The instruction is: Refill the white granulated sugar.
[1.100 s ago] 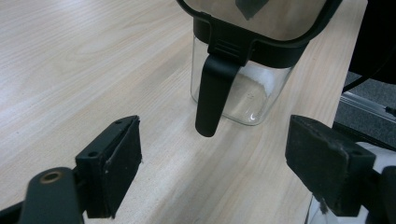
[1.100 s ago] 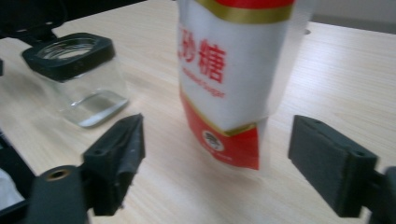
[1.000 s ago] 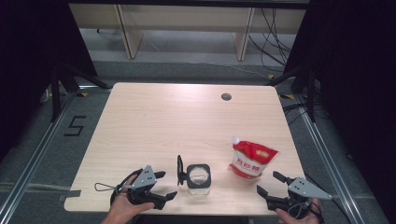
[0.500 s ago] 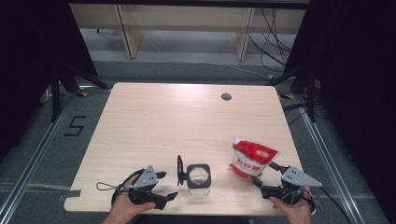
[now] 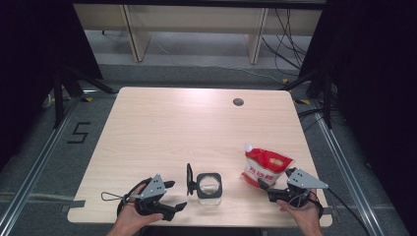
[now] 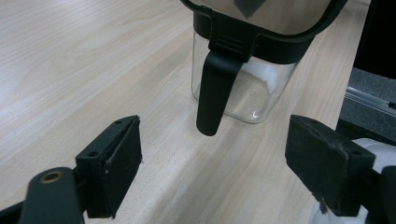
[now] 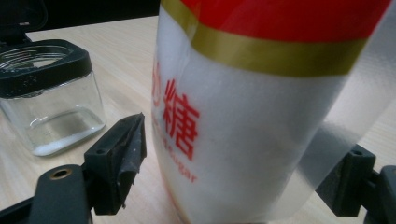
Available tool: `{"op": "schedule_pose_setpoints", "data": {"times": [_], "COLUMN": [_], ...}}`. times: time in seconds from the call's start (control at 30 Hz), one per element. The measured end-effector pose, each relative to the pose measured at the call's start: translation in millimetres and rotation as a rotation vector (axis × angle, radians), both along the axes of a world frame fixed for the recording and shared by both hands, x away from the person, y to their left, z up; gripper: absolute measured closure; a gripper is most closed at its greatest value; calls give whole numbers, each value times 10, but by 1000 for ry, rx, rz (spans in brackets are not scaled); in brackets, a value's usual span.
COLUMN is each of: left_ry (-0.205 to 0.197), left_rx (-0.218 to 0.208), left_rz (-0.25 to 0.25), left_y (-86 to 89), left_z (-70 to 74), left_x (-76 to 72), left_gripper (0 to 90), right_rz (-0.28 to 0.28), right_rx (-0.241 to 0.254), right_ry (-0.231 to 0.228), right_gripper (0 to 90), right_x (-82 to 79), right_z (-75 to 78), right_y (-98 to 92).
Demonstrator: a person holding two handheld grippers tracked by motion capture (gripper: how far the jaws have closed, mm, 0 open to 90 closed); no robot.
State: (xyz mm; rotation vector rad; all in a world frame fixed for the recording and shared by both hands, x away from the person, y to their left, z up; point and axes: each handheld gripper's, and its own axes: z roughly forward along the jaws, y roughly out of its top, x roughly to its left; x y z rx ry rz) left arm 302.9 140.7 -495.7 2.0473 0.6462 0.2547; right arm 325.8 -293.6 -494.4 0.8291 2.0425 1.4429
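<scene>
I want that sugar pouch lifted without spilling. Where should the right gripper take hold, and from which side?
Probably across the sugar pouch's lower white body, coming from the near table edge as the right gripper already points. The pouch stands upright with its spout at the top, and the open jaws already straddle its soft, full bottom.

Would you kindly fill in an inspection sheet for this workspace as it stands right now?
Surface: pale wood table, round grommet hole at the far side.
Job's things: glass jar with black rim, lid flipped open, a little white powder inside; red-and-white sugar bag upright to its right.
Clutter: nothing seen.
Grippers: left tongs open, facing the jar's latch; right tongs open, jaws either side of the bag, not closed on it.
Cables: a loop trails from the left tongs; bundles on the floor behind.
Surroundings: black curtains, shelving legs, floor mark "5".
</scene>
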Motion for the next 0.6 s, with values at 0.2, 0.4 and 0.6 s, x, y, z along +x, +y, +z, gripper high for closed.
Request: {"op": "schedule_pose_setpoints", "data": {"times": [0.2,0.4,0.6], "left_ry": [5,22,19], "left_rx": [-2,-12,-15], "left_rz": [7,9,15], "left_y": [-11,-19,-12], "left_z": [-6,-15,-7], "left_x": [-3,-10,-17], "left_gripper": [185,185,186], "right_rz": [24,0,-37], "right_rx": [-2,1,16], "right_ry": [40,52,89], "right_gripper": [265,296,311], "right_x": [44,35,-2], "right_z": [-27,-28,-4], "right_y": [29,70,110]}}
